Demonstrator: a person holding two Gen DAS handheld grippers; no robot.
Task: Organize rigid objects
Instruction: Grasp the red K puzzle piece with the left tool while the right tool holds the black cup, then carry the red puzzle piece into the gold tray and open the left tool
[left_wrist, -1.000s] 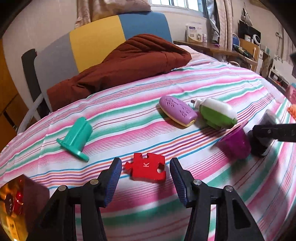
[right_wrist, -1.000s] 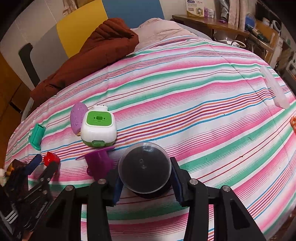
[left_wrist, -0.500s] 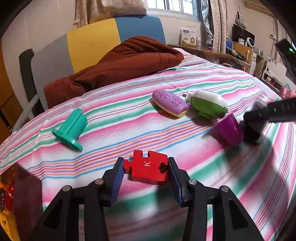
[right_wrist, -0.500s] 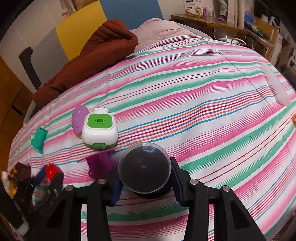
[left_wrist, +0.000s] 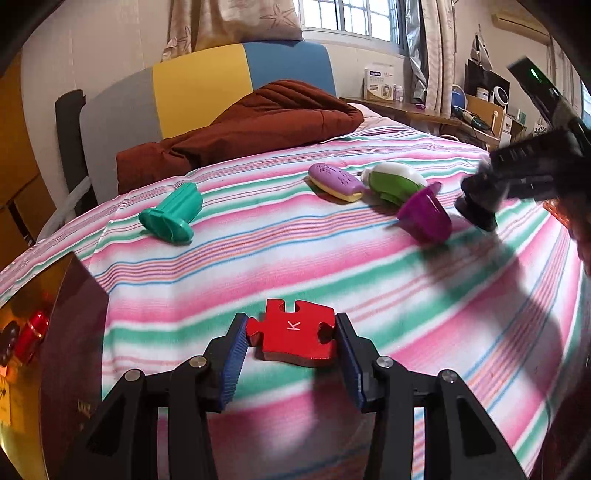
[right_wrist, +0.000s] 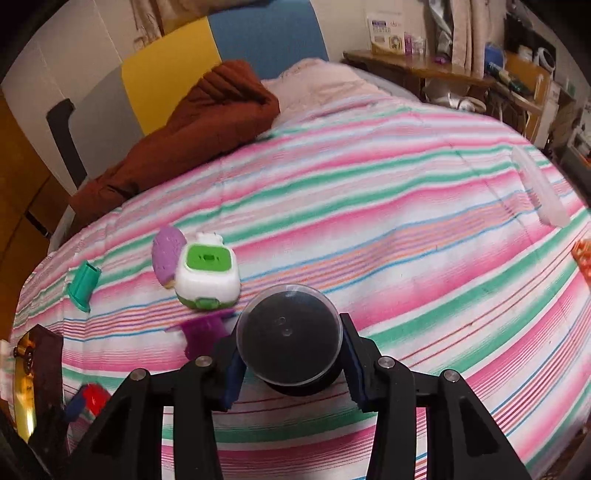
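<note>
Red puzzle piece (left_wrist: 293, 338): flat, glossy, a white letter K on its top face, with knob and notch edges; I see it pinched between the blue pads of my left gripper (left_wrist: 291, 354), above the striped bedspread (left_wrist: 332, 258).
Left gripper: narrowed onto the piece, pads pressing both of its sides.
Teal plastic piece (left_wrist: 171, 217): lying on its side, ahead and to the left of my left gripper.
Purple oval case (left_wrist: 335, 181): far ahead, touching the green-and-white toy (left_wrist: 393, 181) on its right.
Purple cup (left_wrist: 424, 214): tipped over, ahead and right, just beside the toy.
Black round object (right_wrist: 288, 341): dark body under a clear dome, seated between my right gripper's pads.
Right gripper (right_wrist: 291, 354): clamped on that domed object, the purple cup just to its left.
</note>
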